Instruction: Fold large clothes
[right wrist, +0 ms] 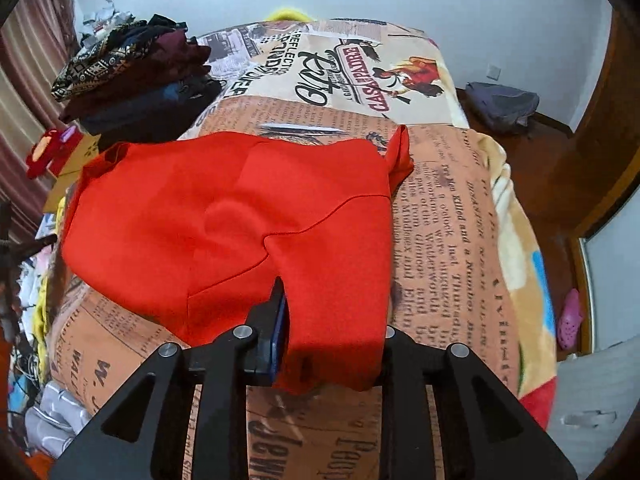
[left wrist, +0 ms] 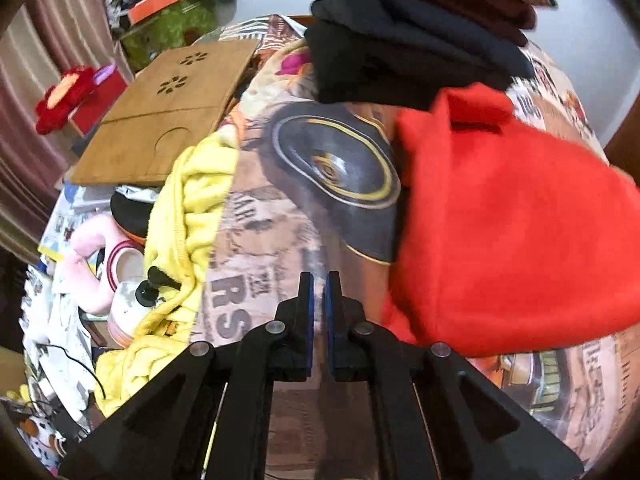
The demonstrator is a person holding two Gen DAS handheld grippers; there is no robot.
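A red garment (right wrist: 224, 220) lies partly folded on the printed blanket (right wrist: 440, 208) of a bed. My right gripper (right wrist: 320, 320) is shut on the near edge of the red garment; the cloth drapes over and hides its right finger. In the left wrist view the red garment (left wrist: 512, 232) lies to the right. My left gripper (left wrist: 319, 292) is shut and empty, with its blue pads almost touching, just above the blanket (left wrist: 280, 220) and left of the garment.
A stack of folded dark clothes (left wrist: 408, 40) sits at the far side of the bed, also in the right wrist view (right wrist: 136, 76). A yellow garment (left wrist: 188, 208), a wooden board (left wrist: 168, 112) and bedside clutter lie left. The bed's edge drops off at right (right wrist: 532, 280).
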